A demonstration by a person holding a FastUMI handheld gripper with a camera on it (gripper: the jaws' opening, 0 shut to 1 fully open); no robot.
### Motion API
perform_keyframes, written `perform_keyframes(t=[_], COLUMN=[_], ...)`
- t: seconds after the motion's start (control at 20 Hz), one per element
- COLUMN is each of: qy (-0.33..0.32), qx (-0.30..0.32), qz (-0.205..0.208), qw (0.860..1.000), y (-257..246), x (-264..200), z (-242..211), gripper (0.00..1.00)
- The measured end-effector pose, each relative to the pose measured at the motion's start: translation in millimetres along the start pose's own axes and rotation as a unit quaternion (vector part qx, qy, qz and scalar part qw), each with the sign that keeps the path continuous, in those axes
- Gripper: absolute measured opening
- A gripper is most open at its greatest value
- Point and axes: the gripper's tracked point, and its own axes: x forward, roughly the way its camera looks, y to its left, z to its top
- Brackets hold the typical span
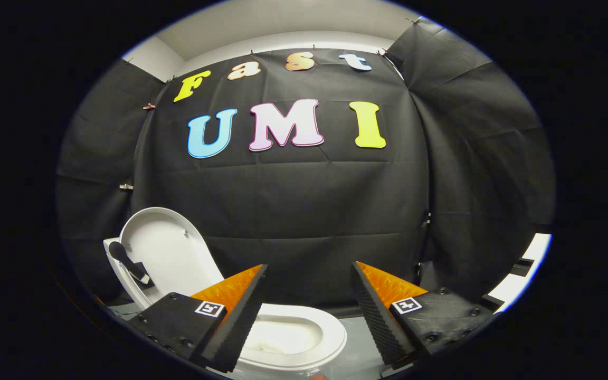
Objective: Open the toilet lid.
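White toilet lid (164, 253) raised, hand-held gripper (309, 274) spread

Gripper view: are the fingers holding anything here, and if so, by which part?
Nothing is held. The gripper is open, its fingers apart with only air between them. The toilet lid stands raised off to the side, and the bowl lies below the fingers.

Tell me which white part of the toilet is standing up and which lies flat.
The white oval toilet lid stands raised, beyond the left finger. The white toilet seat ring lies flat around the bowl, low between the open gripper fingers, which touch nothing.
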Motion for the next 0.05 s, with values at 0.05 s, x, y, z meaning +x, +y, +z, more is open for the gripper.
perform_keyframes(t=[0.05], qy=[0.003], qx=[-0.001], qz=[0.002], qw=[1.0], y=[1.7], x=[-0.2], z=[-2.0], gripper=[0.99])
